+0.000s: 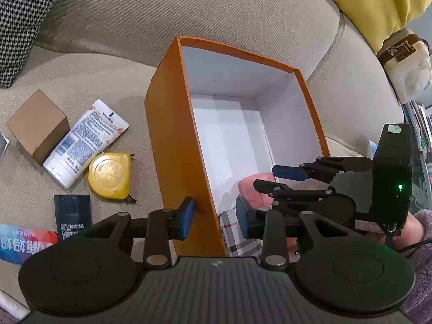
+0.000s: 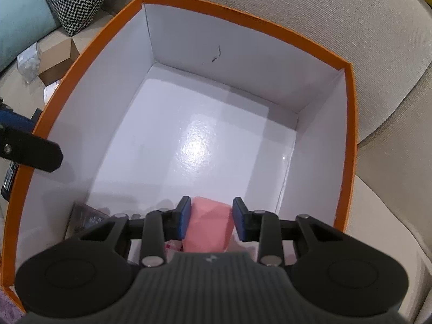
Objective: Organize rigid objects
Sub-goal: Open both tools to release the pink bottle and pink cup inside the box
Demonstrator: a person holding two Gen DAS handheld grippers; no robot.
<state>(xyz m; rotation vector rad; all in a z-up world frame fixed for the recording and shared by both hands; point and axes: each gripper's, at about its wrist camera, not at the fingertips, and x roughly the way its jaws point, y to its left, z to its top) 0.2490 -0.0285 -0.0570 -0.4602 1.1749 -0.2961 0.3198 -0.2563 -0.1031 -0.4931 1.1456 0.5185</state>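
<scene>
On the sofa (image 1: 135, 13), far left, a houndstooth cushion (image 1: 24, 13) leans against the backrest. Below it on the seat lie a striped colourful pack (image 1: 24, 243), a cardboard cube (image 1: 37, 127), a white tube (image 1: 86, 143) resting against the cube, a small black pack (image 1: 72, 213) and a yellow tape measure (image 1: 110, 175) just beside the tube's cap end.

Right of these stands the orange box (image 1: 175, 124), open-topped and white inside. The left gripper (image 1: 216, 216) straddles its near left wall, one pad outside and one inside. Its jaws are spread wider than the thin wall and pinch nothing.

Inside the box, at the near end, a plaid item (image 1: 237, 240) lies on the floor, with a pink block (image 1: 256, 186) on or just beside it. The rest of the floor is bare and glossy.

The right gripper (image 1: 278, 179) points steeply down into that near end. From its own camera, the pink block (image 2: 209, 229) sits between the jaws of the right gripper (image 2: 210, 216). They are parted: the left pad looks to be at the block's edge and a sliver of gap shows at the right pad, so they do not seem to be pinching it.

Farther right, a hand (image 1: 413, 229) in a fuzzy purple sleeve (image 1: 424, 256) holds that gripper. A yellow cushion (image 1: 378, 0) sits at the top right.
</scene>
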